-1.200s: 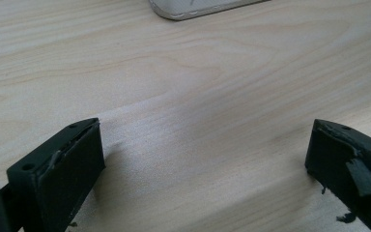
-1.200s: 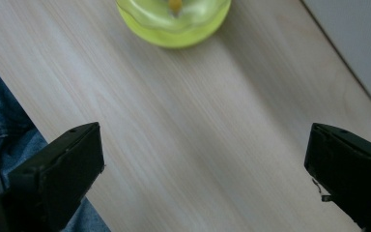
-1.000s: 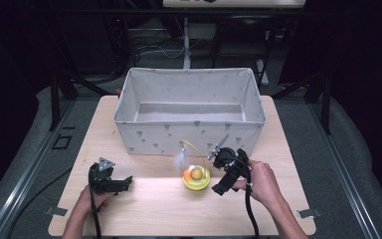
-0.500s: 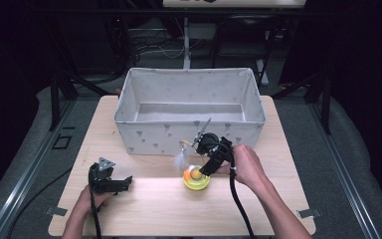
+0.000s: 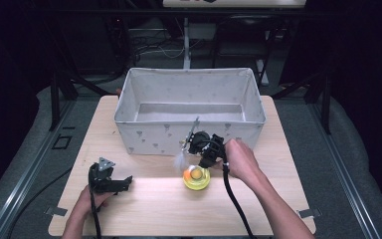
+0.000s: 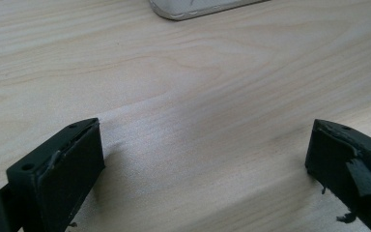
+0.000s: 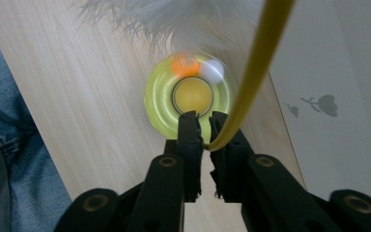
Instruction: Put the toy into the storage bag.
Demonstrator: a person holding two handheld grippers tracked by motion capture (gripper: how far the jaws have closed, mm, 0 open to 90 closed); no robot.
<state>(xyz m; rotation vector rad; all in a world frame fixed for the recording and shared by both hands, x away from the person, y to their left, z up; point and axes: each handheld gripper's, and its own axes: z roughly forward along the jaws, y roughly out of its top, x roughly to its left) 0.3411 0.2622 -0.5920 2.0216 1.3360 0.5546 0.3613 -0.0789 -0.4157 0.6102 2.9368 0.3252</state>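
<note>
Clamping the right gripper (image 7: 204,126) shut on the toy's (image 5: 196,178) thin, springy yellow stem (image 7: 256,72), we judged it light and wobbly, while the left gripper (image 6: 205,159) gaped empty near the desk's front-left corner.

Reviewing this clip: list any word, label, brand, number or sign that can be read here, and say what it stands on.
None: no readable text appears in any view.
The fabric bin carries small grey printed motifs, pictures rather than letters.
The yellow toy and its thin yellow wand bear no lettering.
A pale board at the top edge of the high view has dark marks too small and cropped to read.
</note>
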